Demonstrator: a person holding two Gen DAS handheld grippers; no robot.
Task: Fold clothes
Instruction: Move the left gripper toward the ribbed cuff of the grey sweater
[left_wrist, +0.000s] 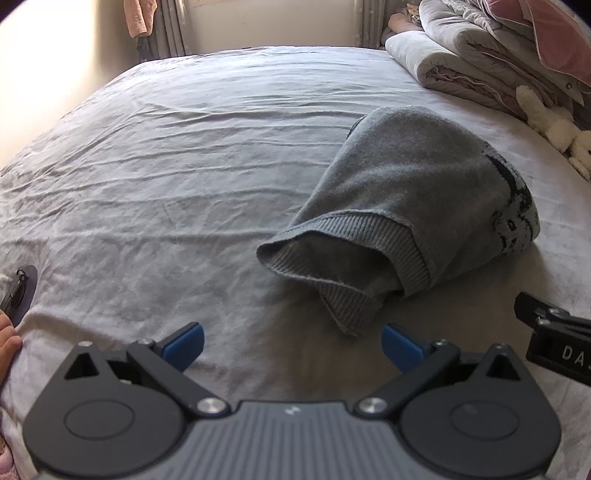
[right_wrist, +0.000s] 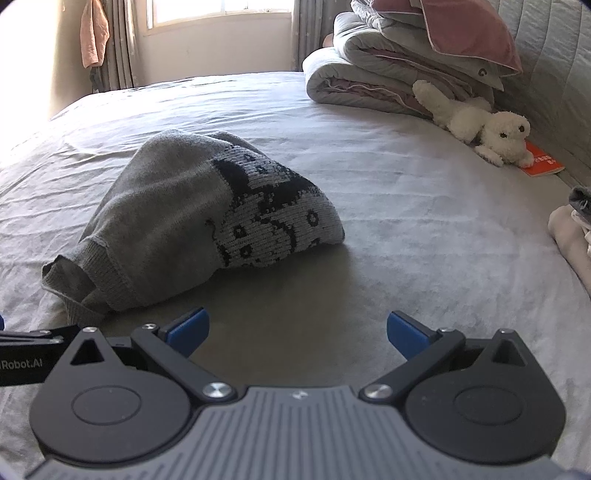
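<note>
window (right_wrist: 218, 11) daylight, sharp centre, fisheye-bent edges.

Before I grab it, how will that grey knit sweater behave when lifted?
The grey knit sweater lies slumped in a soft heap, so it will probably drape and sag. Its loose ribbed hem may unfold and dangle. Pushed, it will likely bunch on the wrinkled sheet.

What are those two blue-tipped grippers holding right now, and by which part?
Nothing. The left gripper and right gripper are both open and empty over the bed sheet; the grey knitted sweater lies untouched in a heap.
</note>
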